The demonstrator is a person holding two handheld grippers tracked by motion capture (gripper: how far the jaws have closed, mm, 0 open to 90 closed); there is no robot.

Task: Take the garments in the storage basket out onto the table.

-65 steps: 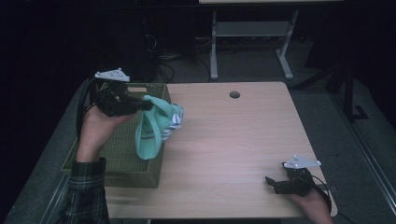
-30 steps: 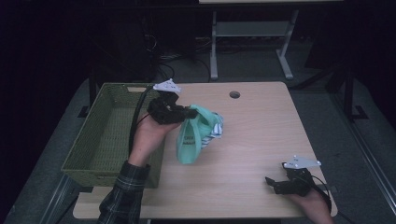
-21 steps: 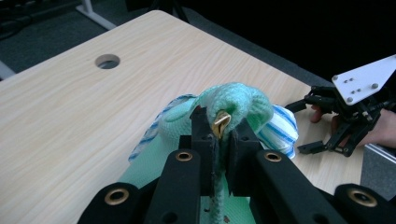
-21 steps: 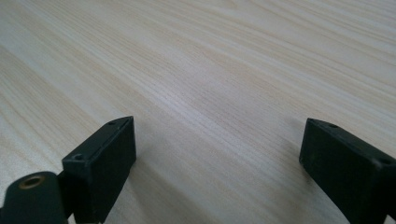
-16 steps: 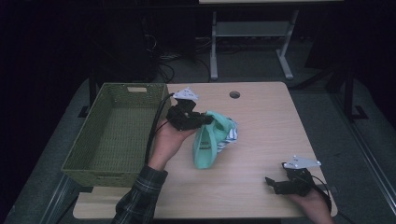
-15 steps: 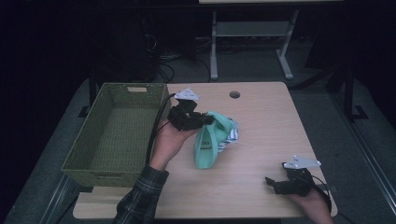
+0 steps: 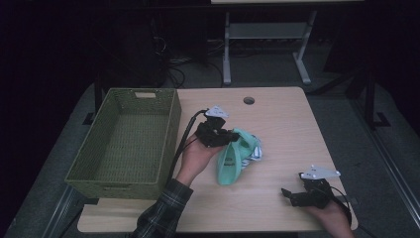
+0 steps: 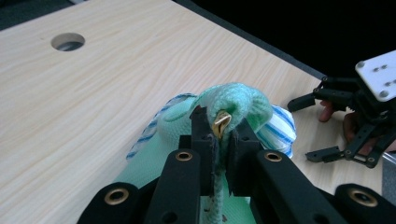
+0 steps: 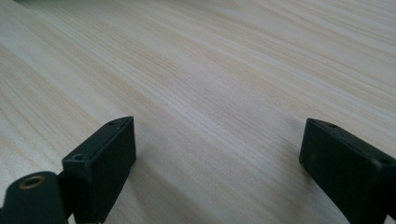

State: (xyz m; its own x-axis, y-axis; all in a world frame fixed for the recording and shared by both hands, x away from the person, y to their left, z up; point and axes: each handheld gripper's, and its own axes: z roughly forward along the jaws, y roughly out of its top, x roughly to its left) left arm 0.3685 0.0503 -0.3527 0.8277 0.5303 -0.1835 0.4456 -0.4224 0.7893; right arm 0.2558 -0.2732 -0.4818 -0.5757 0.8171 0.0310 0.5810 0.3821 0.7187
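Note:
A mint-green cloth with a blue-striped white patch (image 7: 236, 156) hangs from my left gripper (image 7: 229, 139) and rests on the table's middle. Seen from the left gripper view, my left gripper (image 8: 218, 122) is shut on a fold of the green cloth (image 8: 233, 100), a small brass piece showing between the pads. Near the front right corner my right gripper (image 7: 291, 195) rests low over the wood, held by a hand. In the right gripper view its jaws stand wide apart, my right gripper (image 9: 219, 151) open over bare wood.
A green woven basket (image 7: 171, 130) stands along the table's left side, nothing visible inside it. A round cable hole (image 7: 248, 100) lies near the far edge. A metal table frame (image 7: 262, 34) stands on the floor beyond.
My left gripper has carried the cloth rightward from beside the basket and down until the cloth rests on the table. The right gripper has stayed put.

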